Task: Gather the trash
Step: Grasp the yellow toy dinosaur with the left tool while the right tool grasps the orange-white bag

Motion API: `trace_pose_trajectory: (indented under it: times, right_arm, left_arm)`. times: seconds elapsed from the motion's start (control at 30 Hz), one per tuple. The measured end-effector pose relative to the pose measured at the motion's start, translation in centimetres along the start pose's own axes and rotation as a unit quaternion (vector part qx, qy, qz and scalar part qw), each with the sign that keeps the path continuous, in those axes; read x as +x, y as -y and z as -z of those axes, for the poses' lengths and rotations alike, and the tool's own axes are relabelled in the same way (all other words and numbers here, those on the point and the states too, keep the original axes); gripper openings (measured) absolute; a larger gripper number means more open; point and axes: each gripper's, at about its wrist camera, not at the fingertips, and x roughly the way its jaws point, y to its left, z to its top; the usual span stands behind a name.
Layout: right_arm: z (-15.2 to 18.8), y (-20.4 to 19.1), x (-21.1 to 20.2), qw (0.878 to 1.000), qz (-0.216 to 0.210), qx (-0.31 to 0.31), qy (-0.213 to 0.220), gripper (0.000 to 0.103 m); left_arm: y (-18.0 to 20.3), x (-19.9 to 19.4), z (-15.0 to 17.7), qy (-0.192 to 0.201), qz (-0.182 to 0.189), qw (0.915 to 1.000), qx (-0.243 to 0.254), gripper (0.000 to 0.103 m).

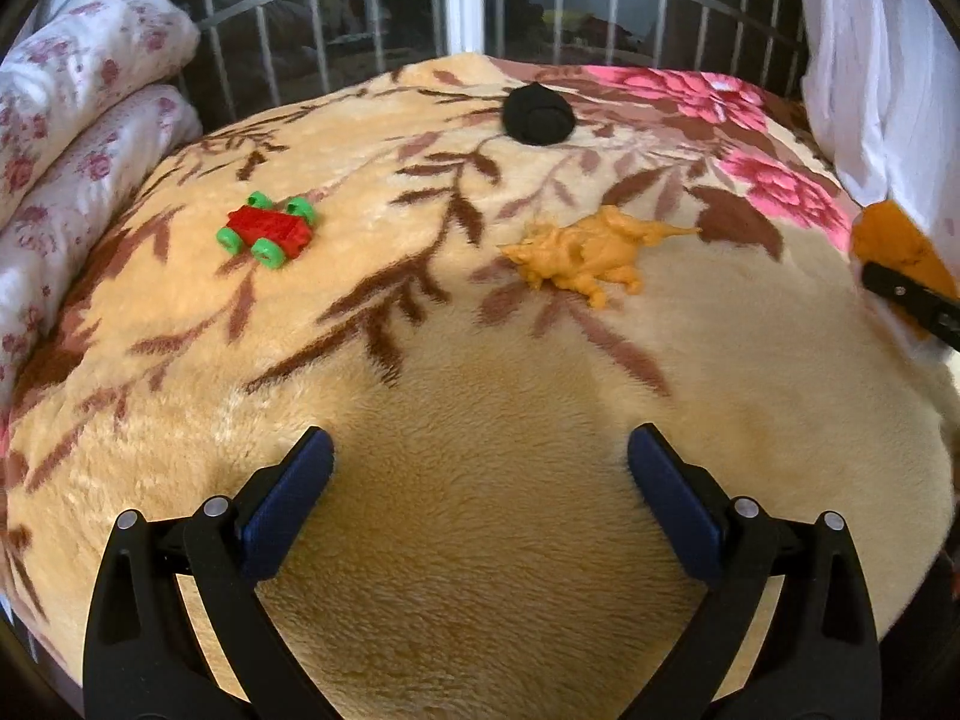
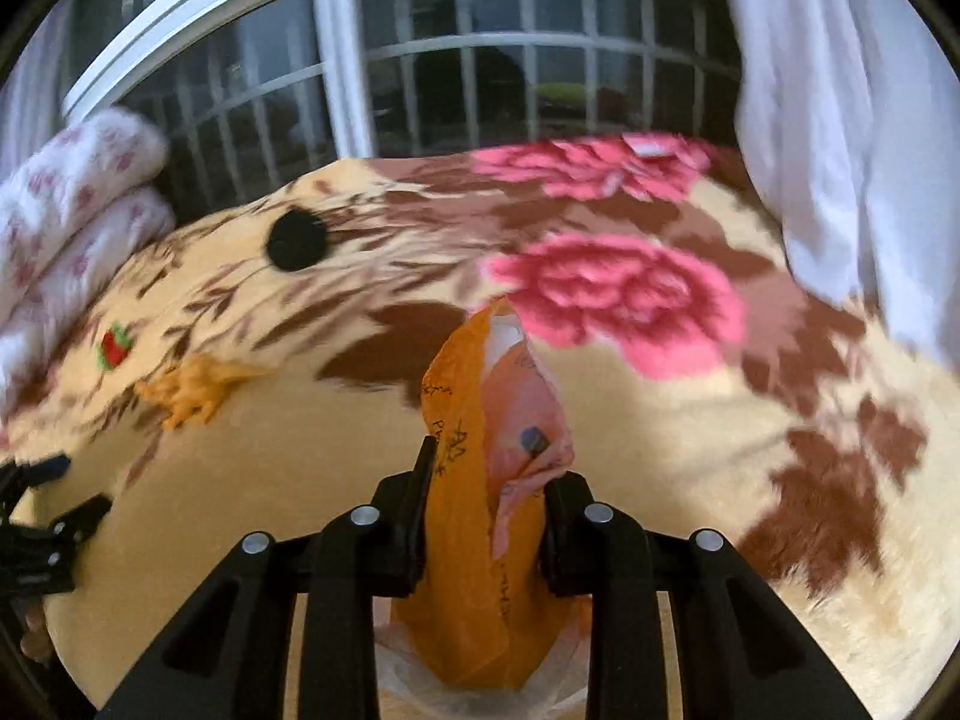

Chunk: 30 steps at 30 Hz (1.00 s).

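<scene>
My right gripper (image 2: 489,468) is shut on an orange plastic bag (image 2: 474,516) and holds it above the floral blanket (image 2: 690,450). The bag and the gripper's tip also show at the right edge of the left wrist view (image 1: 900,258). My left gripper (image 1: 480,450) is open and empty, just above the blanket (image 1: 480,360). An orange toy dinosaur (image 1: 591,252) lies ahead of it to the right, a red toy car with green wheels (image 1: 267,229) ahead to the left, and a black round object (image 1: 537,115) farther back. All three also show in the right wrist view: the dinosaur (image 2: 192,393), the car (image 2: 114,348), the black object (image 2: 297,240).
Rolled floral bedding (image 1: 78,138) is stacked along the left side. A barred window (image 1: 384,6) stands behind the bed. A white curtain (image 1: 870,60) hangs at the right. My left gripper shows at the left edge of the right wrist view (image 2: 42,528).
</scene>
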Motion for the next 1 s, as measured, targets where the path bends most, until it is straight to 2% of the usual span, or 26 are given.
trace_pose_trajectory:
  times: [0.07,0.13,0.23,0.3,0.4,0.47,0.57,0.7,0.77,0.83,0.87,0.9,1.0]
  right_arm:
    - [0.2,1.0,1.1,0.999,-0.006,0.029,-0.017,0.030]
    - [0.4,1.0,1.9,0.999,-0.008,0.027,-0.030,0.030]
    - [0.6,0.8,1.7,0.999,-0.013,0.022,-0.026,0.032]
    - [0.8,1.2,1.6,0.999,-0.024,0.032,-0.020,0.032]
    - [1.0,2.2,1.6,0.997,-0.046,0.059,-0.016,0.032]
    - [1.0,2.6,1.6,0.996,-0.057,0.070,-0.015,0.033]
    - [1.0,2.7,1.7,0.995,-0.066,0.074,-0.015,0.033]
    - [0.9,2.7,1.9,0.994,-0.073,0.077,-0.017,0.034]
    - [0.9,2.8,1.9,0.994,-0.075,0.077,-0.017,0.034]
    - [0.9,2.8,1.9,0.994,-0.075,0.077,-0.017,0.034]
    - [0.9,2.8,1.9,0.994,-0.076,0.077,-0.017,0.034]
    - [0.9,2.8,1.9,0.994,-0.075,0.077,-0.017,0.034]
    - [0.9,2.8,2.0,0.994,-0.075,0.078,-0.017,0.034]
  left_arm:
    - [0.1,-0.5,-0.9,-0.002,0.021,0.9997,0.012,0.096]
    - [0.6,-0.6,-2.0,-0.001,0.035,0.9990,0.028,0.096]
    - [1.9,0.4,-4.3,-0.018,0.057,0.9952,0.077,0.096]
    - [3.0,1.4,-5.4,-0.023,0.058,0.9906,0.121,0.096]
    - [4.7,3.4,-6.6,-0.033,0.058,0.9794,0.190,0.096]
    - [5.1,4.9,-7.3,-0.041,0.060,0.9741,0.214,0.096]
    - [5.1,7.1,-8.2,-0.054,0.065,0.9730,0.215,0.096]
    - [4.5,10.0,-9.3,-0.080,0.087,0.9804,0.158,0.096]
    - [4.5,10.4,-9.2,-0.078,0.081,0.9823,0.150,0.095]
    - [5.0,9.9,-8.9,-0.067,0.069,0.9817,0.164,0.083]
    - [5.2,9.7,-8.7,-0.065,0.073,0.9805,0.170,0.070]
    - [5.4,9.1,-8.5,-0.059,0.071,0.9806,0.173,0.066]
    - [5.4,8.5,-8.1,-0.055,0.057,0.9838,0.161,0.064]
